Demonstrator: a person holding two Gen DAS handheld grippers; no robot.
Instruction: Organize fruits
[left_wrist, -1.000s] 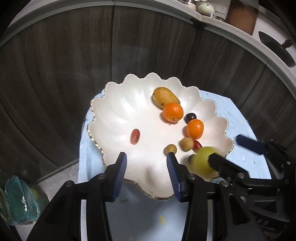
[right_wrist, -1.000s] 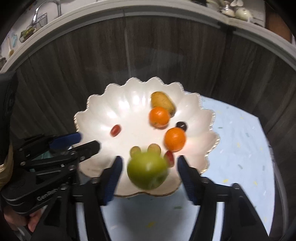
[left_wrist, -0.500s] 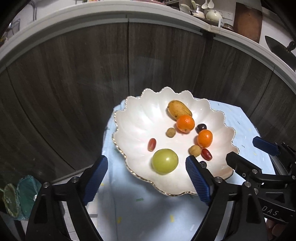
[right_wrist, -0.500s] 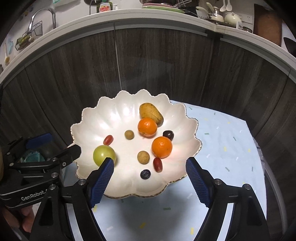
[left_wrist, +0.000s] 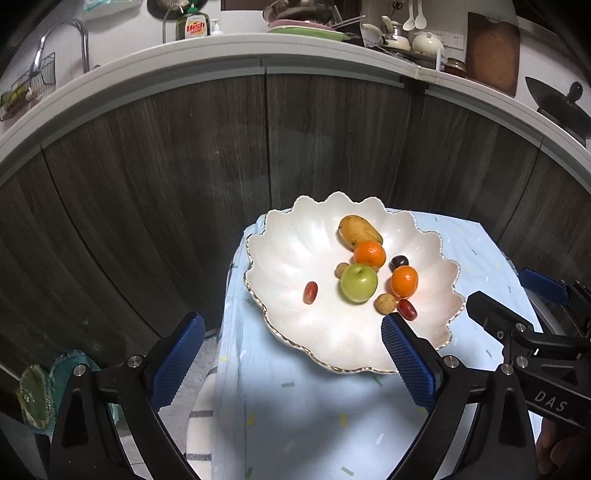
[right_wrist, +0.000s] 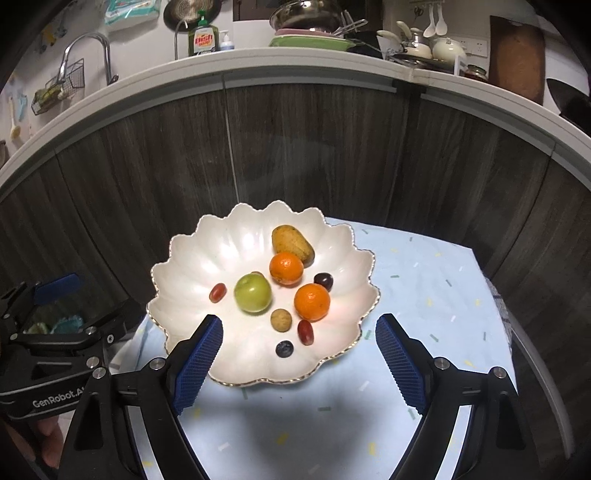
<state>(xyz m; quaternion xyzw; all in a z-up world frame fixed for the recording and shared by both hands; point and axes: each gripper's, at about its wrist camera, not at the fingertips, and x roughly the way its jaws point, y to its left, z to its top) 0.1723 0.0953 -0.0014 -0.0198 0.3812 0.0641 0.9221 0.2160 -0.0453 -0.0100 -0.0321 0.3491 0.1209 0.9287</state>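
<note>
A white scalloped plate (left_wrist: 291, 254) (right_wrist: 207, 251) sits on a light blue cloth. In it lie a green apple (left_wrist: 358, 282) (right_wrist: 253, 293), a mango (left_wrist: 360, 230) (right_wrist: 293, 242), two oranges (left_wrist: 369, 254) (right_wrist: 312, 301), red grapes (left_wrist: 310, 292) (right_wrist: 217, 292), a dark grape (right_wrist: 323, 280), a brown longan (right_wrist: 281, 319) and a blueberry (right_wrist: 284, 348). My left gripper (left_wrist: 291, 363) is open and empty, held back from the plate's near rim. My right gripper (right_wrist: 299, 363) is open and empty, also short of the plate.
The blue cloth (right_wrist: 424, 280) covers a small table in front of dark wood cabinet fronts (left_wrist: 166, 166). A counter above holds a tap, dish soap (right_wrist: 201, 38) and crockery. A green bag (left_wrist: 37, 391) lies on the floor at the left.
The right gripper let go of the green apple, which now rests in the middle of the plate. Both grippers opened wide and drew back and up from the plate.
</note>
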